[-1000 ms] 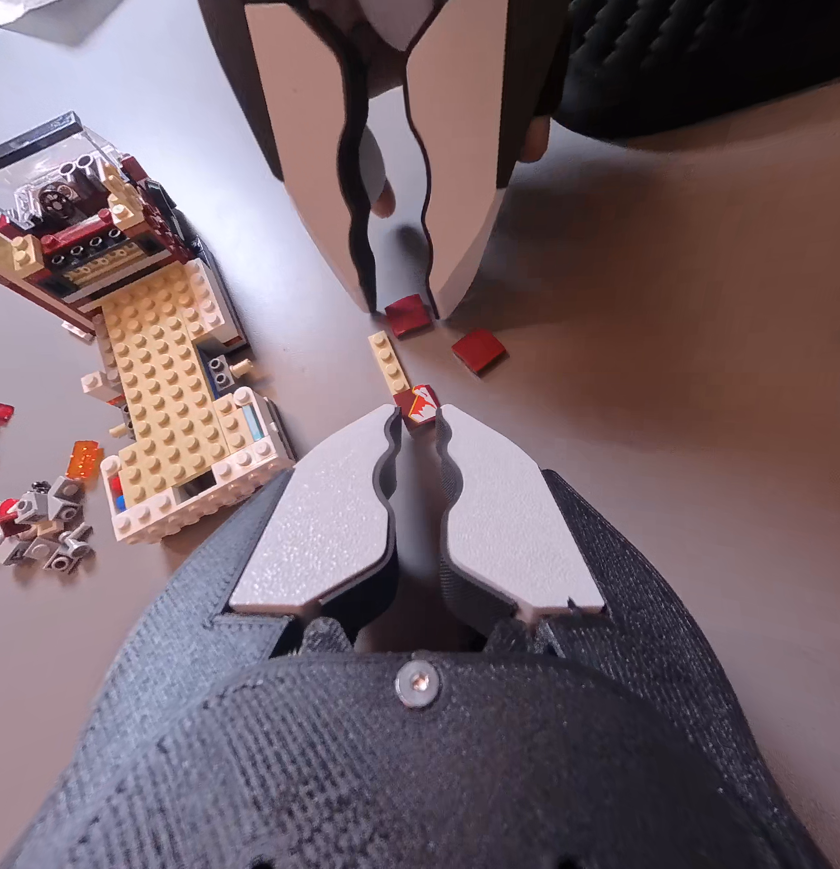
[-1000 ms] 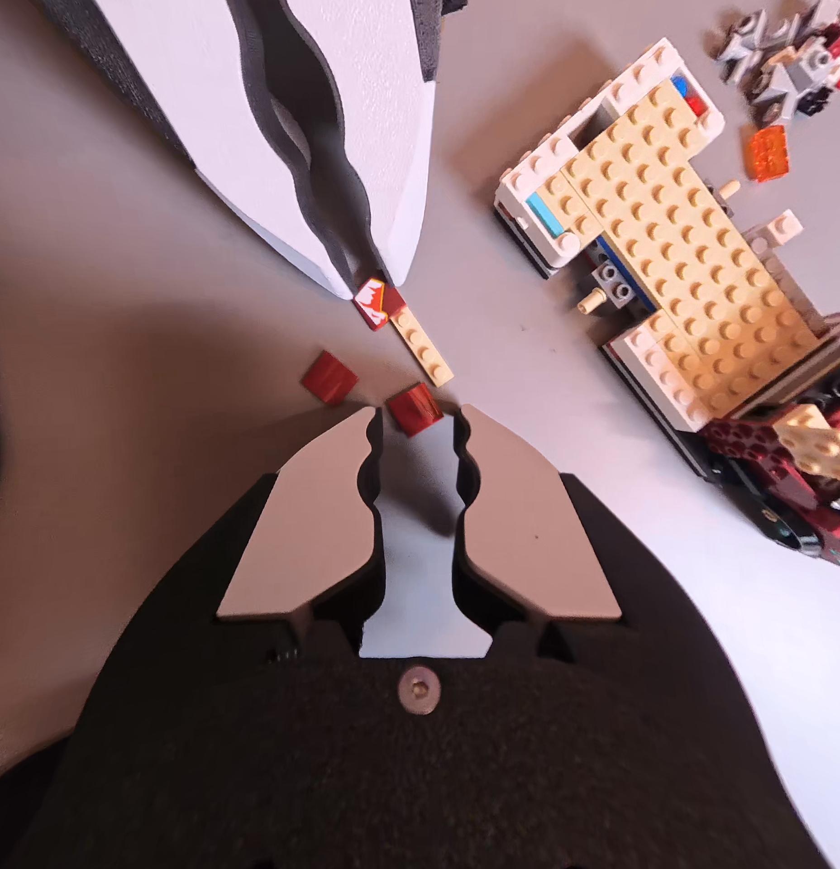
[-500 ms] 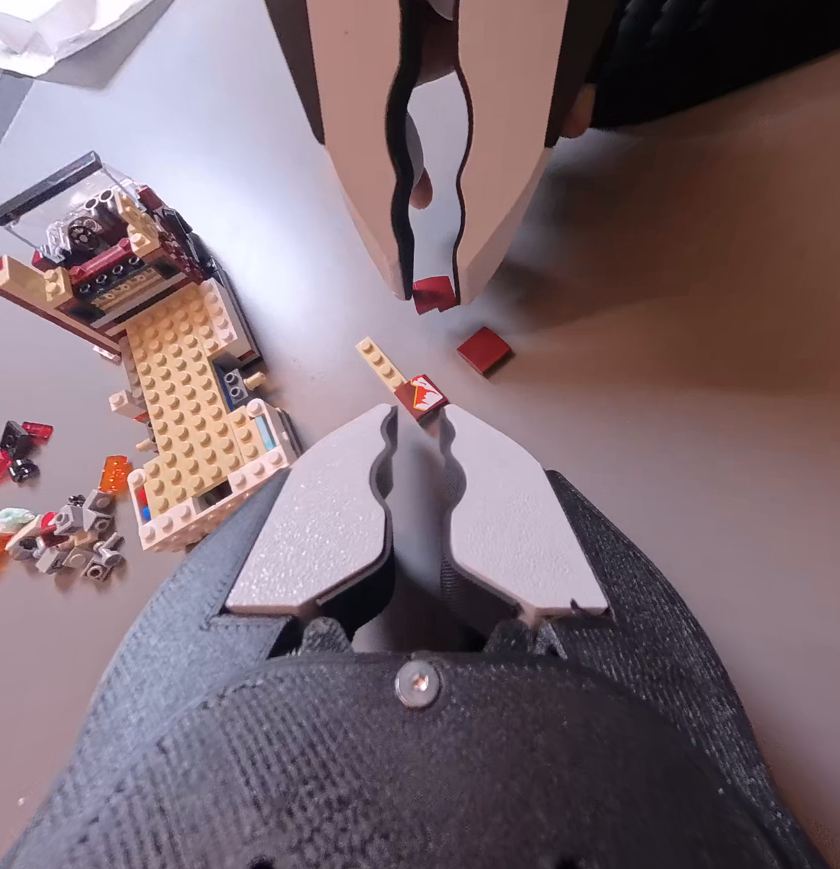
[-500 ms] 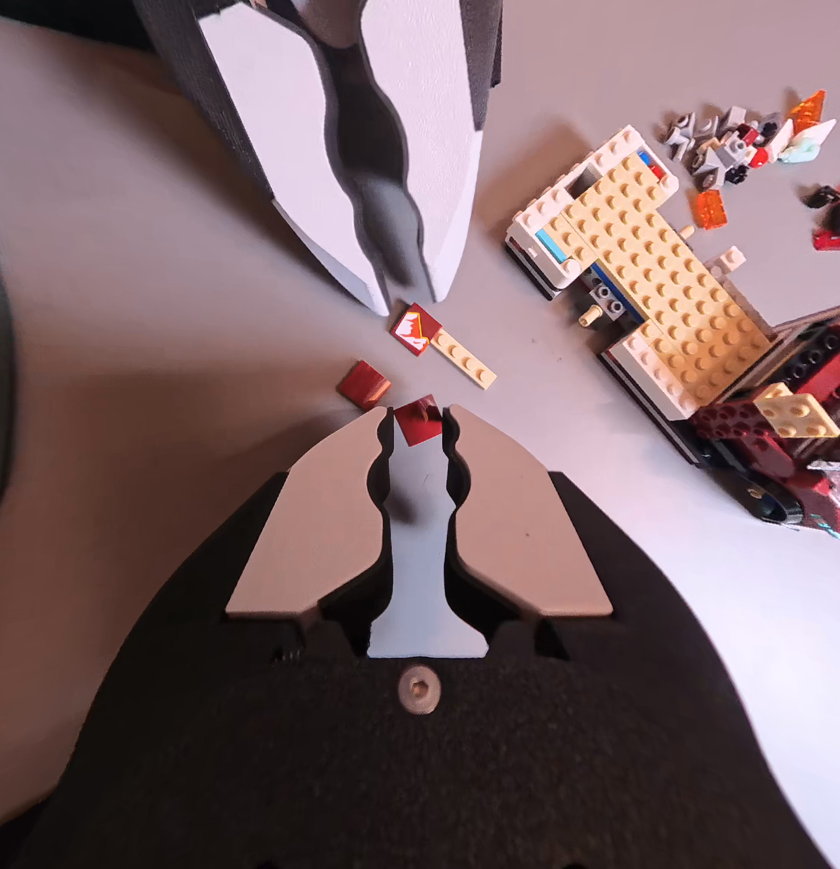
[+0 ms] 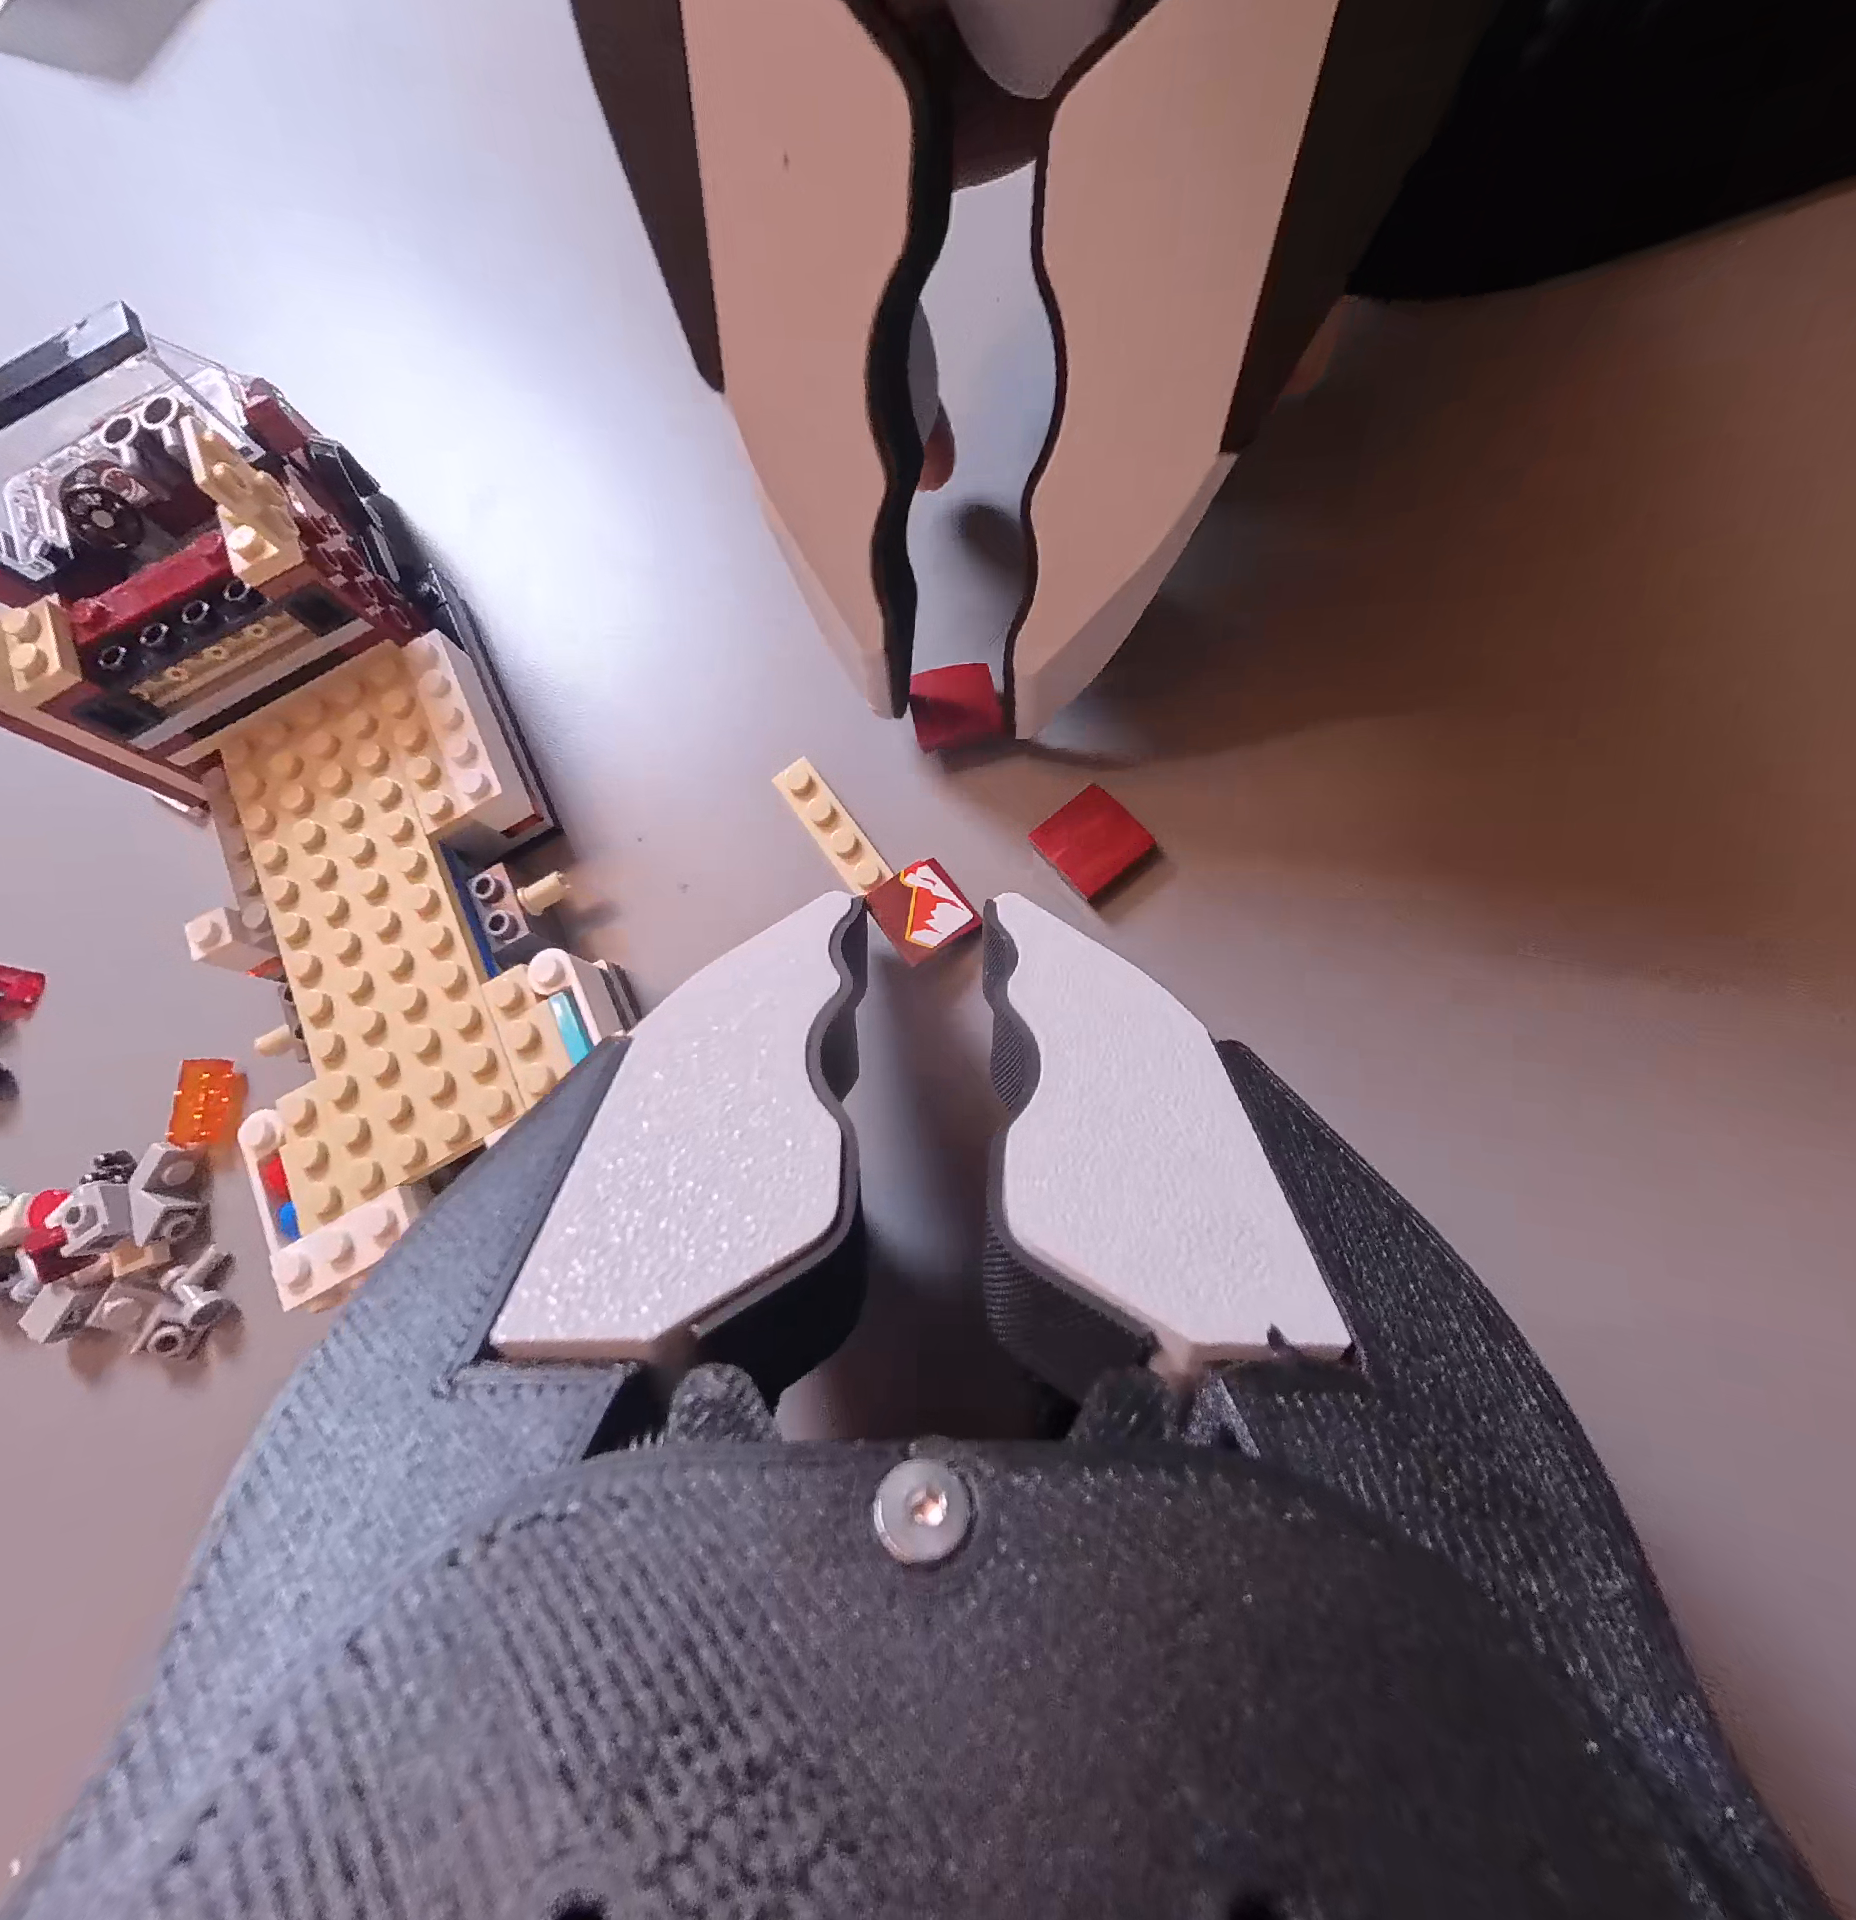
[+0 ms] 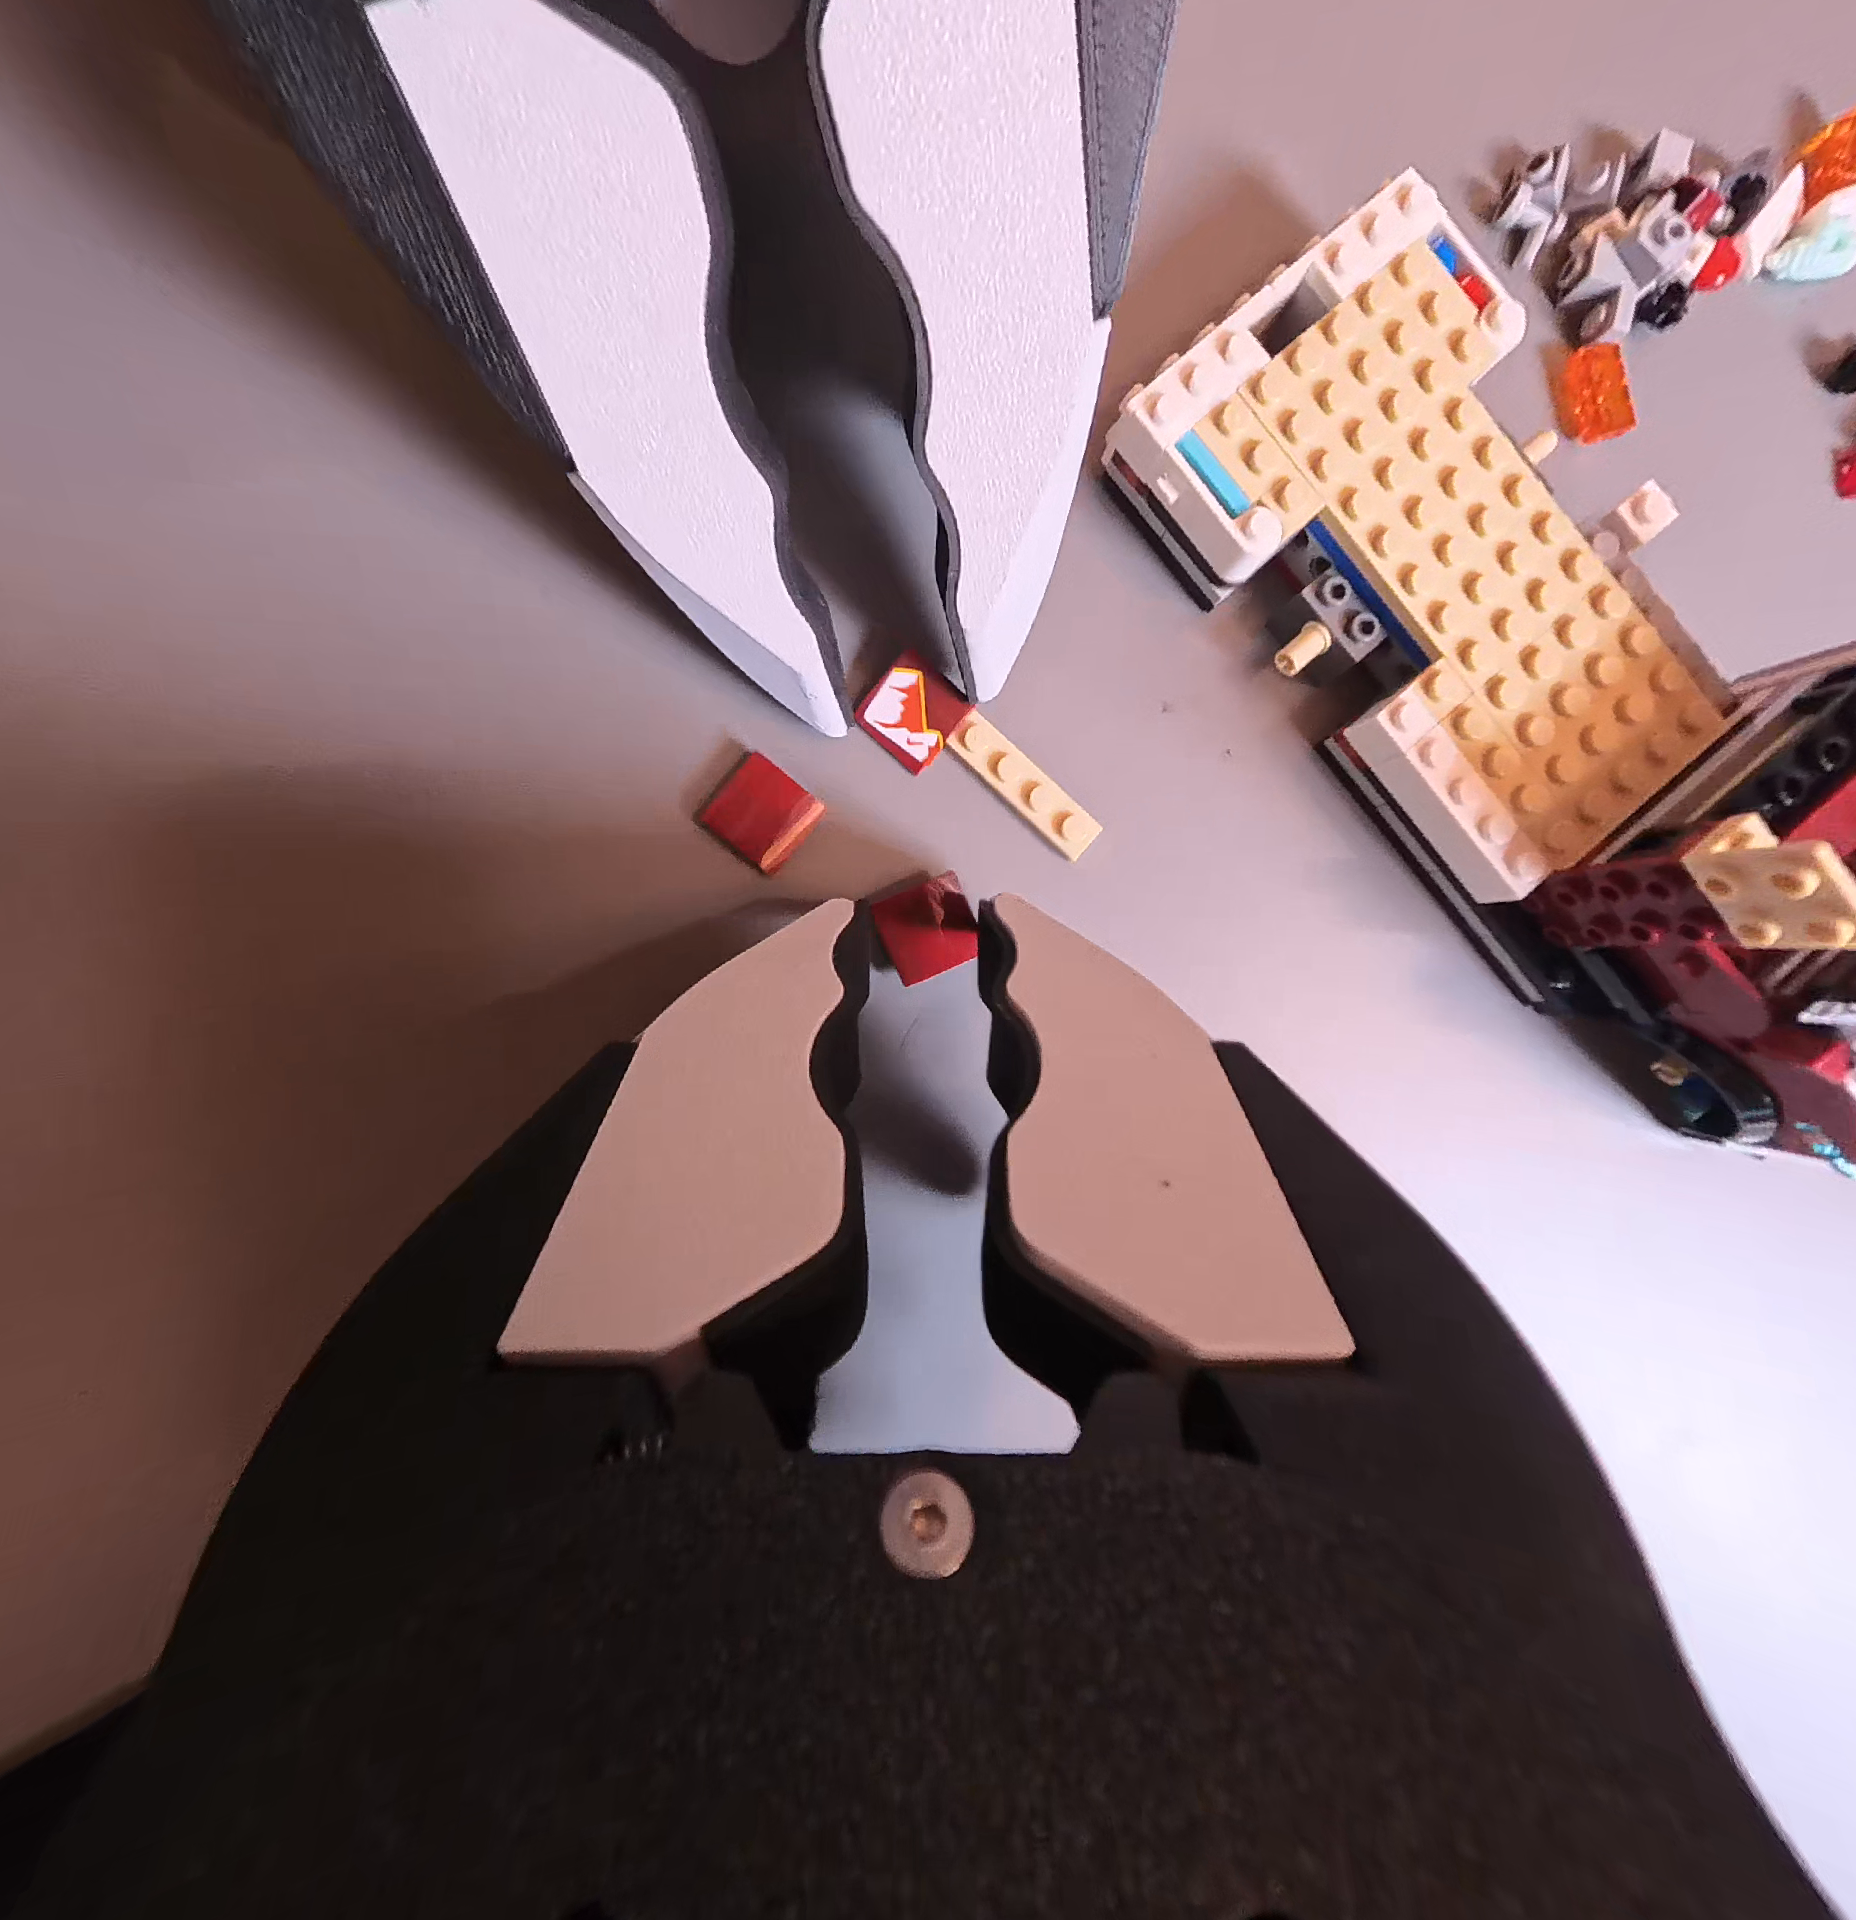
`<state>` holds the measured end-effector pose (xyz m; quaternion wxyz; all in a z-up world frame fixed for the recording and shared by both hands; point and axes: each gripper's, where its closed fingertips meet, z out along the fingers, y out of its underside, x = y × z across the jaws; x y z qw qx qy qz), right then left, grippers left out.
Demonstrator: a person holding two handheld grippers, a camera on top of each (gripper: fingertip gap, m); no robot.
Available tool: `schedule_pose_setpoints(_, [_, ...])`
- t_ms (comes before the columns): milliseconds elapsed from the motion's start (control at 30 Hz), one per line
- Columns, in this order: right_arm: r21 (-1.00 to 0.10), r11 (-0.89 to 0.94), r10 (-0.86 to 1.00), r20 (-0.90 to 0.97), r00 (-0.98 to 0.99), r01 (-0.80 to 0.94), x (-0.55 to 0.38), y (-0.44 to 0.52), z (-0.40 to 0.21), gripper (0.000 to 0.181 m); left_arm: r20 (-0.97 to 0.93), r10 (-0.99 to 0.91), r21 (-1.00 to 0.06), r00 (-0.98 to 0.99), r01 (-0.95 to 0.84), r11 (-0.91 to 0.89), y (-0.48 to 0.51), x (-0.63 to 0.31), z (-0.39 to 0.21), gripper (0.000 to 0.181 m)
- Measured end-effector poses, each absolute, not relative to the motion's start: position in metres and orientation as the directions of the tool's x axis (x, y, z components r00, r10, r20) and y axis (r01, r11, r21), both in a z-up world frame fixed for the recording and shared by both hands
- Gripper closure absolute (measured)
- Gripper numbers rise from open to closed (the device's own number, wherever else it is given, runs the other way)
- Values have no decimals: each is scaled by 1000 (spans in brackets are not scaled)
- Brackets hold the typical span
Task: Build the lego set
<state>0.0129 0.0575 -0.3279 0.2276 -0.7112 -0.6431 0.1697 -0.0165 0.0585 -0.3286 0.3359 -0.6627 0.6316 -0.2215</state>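
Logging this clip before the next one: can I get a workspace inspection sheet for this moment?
Surface: grey table, bare in the middle.
Job's things: model; tan plate touching printed tile; red tile lying free.
Clutter: heap of small parts, orange piece.
Grippers: left gripper open at the printed tile; right gripper around a red piece, grip uncertain.
Cables: nothing seen.
Surroundings: nothing seen.
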Motion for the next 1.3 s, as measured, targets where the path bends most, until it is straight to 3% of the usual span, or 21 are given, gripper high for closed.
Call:
schedule_pose_setpoints(467, [-680, 43, 972, 199, 127, 732, 6, 51, -306, 161, -369, -915, -699, -160, -602, 387, 49, -12, -313, 161])
schedule_pose_setpoints(700, [-653, 127, 952, 291, 92, 746, 2, 54, -308, 161, -344, -916, -717, -206, -572, 398, 39, -8, -313, 161])
schedule_pose_setpoints(1300, [-586, 84, 993, 112, -22, 806, -5, 53, -325, 159, -215, -960, -764, -180, -582, 280, 41, -7, -322, 161])
